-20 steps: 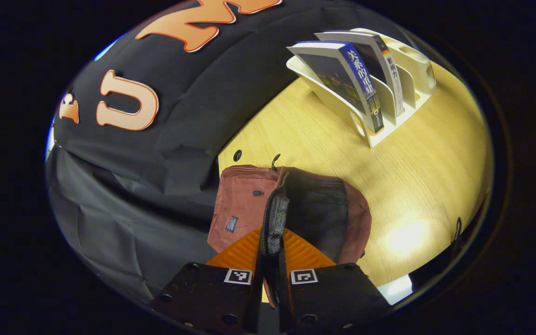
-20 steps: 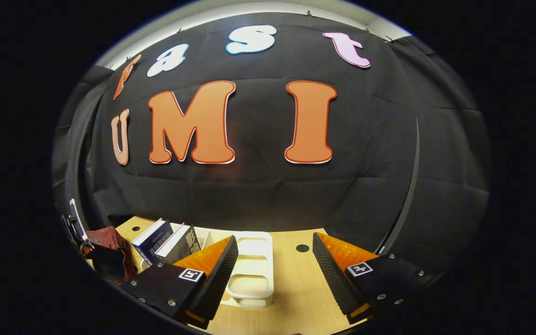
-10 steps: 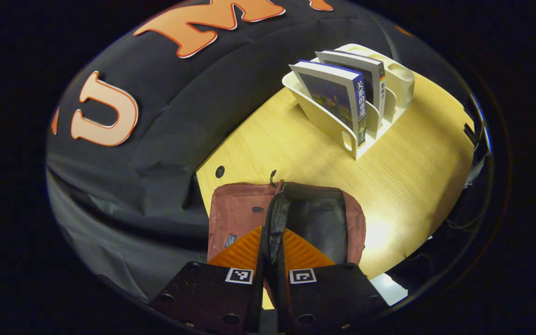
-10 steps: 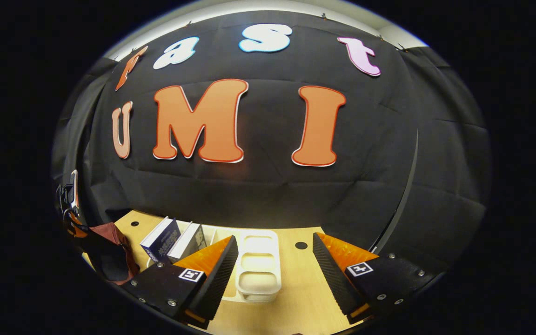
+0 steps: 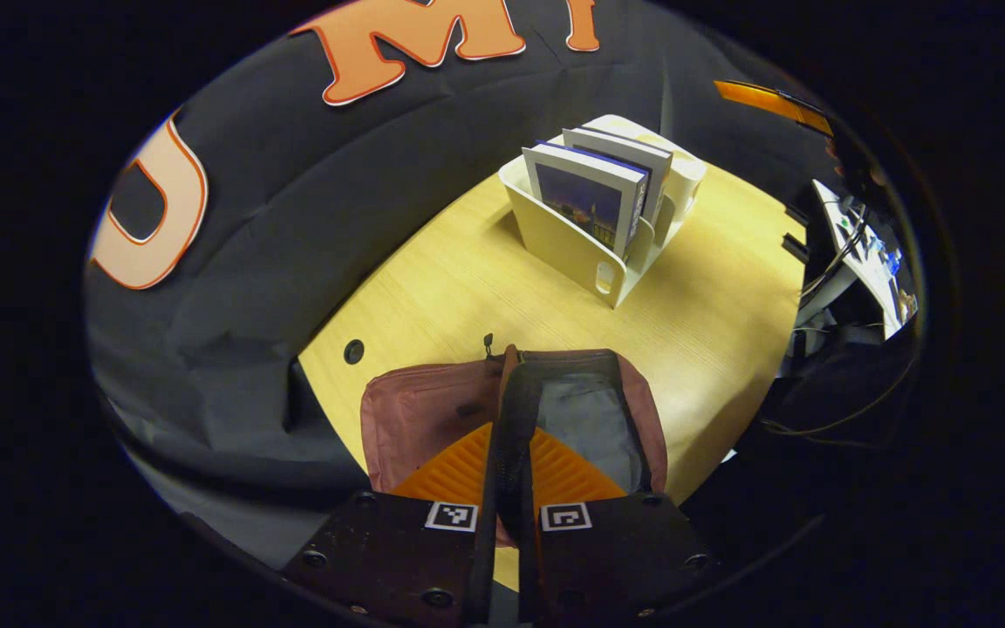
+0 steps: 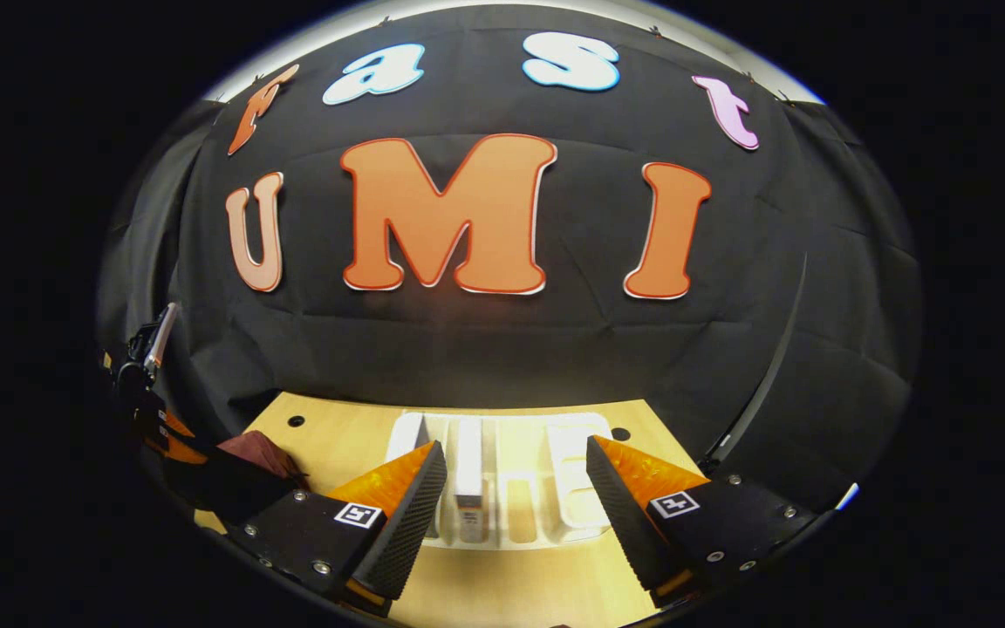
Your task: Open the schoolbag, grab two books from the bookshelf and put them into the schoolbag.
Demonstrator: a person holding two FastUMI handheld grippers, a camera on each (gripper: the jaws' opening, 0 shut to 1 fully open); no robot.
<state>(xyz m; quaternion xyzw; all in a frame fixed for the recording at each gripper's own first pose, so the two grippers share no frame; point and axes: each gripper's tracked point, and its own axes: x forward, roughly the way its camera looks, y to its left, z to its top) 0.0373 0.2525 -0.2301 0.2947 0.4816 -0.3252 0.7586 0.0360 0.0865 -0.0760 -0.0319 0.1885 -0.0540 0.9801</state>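
A reddish schoolbag [image 5: 420,414] lies unzipped, its mouth agape, on the bench; two books [image 5: 590,196] stand upright in a white bookshelf [image 5: 559,249] beyond.

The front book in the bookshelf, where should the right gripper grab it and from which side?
Grip the front book by its top edge, coming from above with a finger on each cover. It stands upright in the white bookshelf, whose walls hide its lower half, and a second book stands close behind. The right gripper is open and facing the shelf.
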